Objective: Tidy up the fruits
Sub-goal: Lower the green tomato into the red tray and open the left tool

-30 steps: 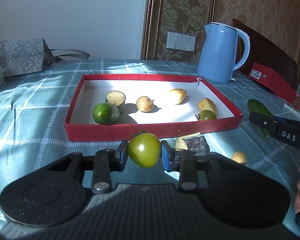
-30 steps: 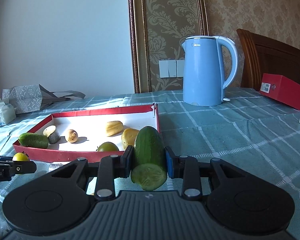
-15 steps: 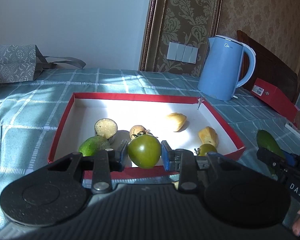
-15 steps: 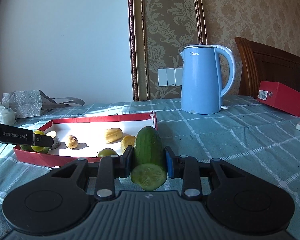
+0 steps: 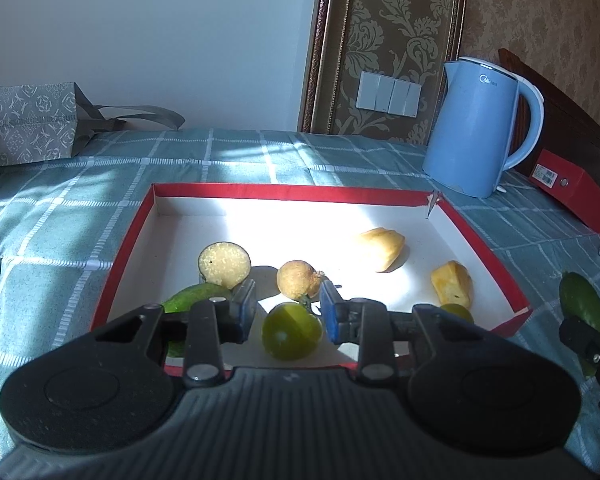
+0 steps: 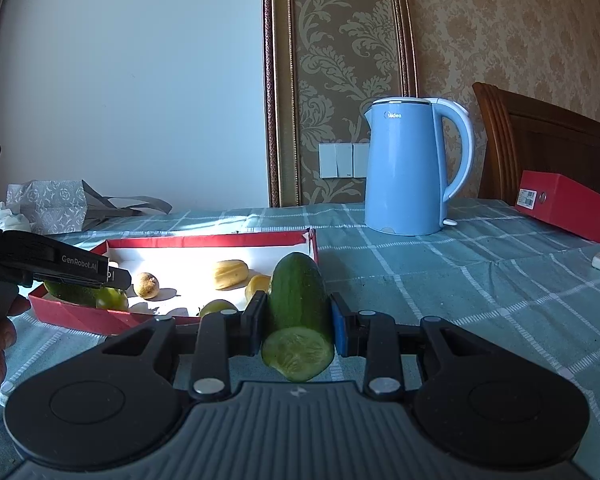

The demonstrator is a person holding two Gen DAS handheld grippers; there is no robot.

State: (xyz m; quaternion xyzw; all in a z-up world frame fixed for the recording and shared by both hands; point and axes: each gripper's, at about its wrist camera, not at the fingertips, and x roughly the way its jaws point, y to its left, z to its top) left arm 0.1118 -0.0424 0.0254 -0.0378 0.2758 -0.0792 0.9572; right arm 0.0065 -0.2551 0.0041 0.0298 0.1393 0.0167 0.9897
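Two grippers show here, each with black arms and blue pads; the left gripper [image 5: 288, 306] hangs over the near part of the red-walled, white-floored tray [image 5: 482, 252], and the round, glossy green tomato [image 5: 292, 332] sits low between its pads, though the picture does not settle whether they press it or have let go; the right gripper [image 6: 299, 320] is clenched on a smooth, dark green cucumber piece [image 6: 299, 300], its pale cut face toward the camera, held over the checked teal cloth [image 6: 460, 280] just beside the tray's right wall; inside the tray lie a cut eggplant piece [image 5: 224, 264] with a pale spongy face, a round tan fruit [image 5: 298, 284], two ridged yellow pieces [image 5: 382, 242], a long green fruit [image 5: 192, 298] and a small green fruit [image 5: 456, 312]; only the left wrist view looks down onto the tray floor; only the right wrist view shows the fingers of a hand [image 6: 0, 336] at the left gripper's handle; a glossy blue kettle [image 6: 404, 168], a red box [image 6: 568, 206] and a patterned grey bag [image 5: 28, 124] stand beyond
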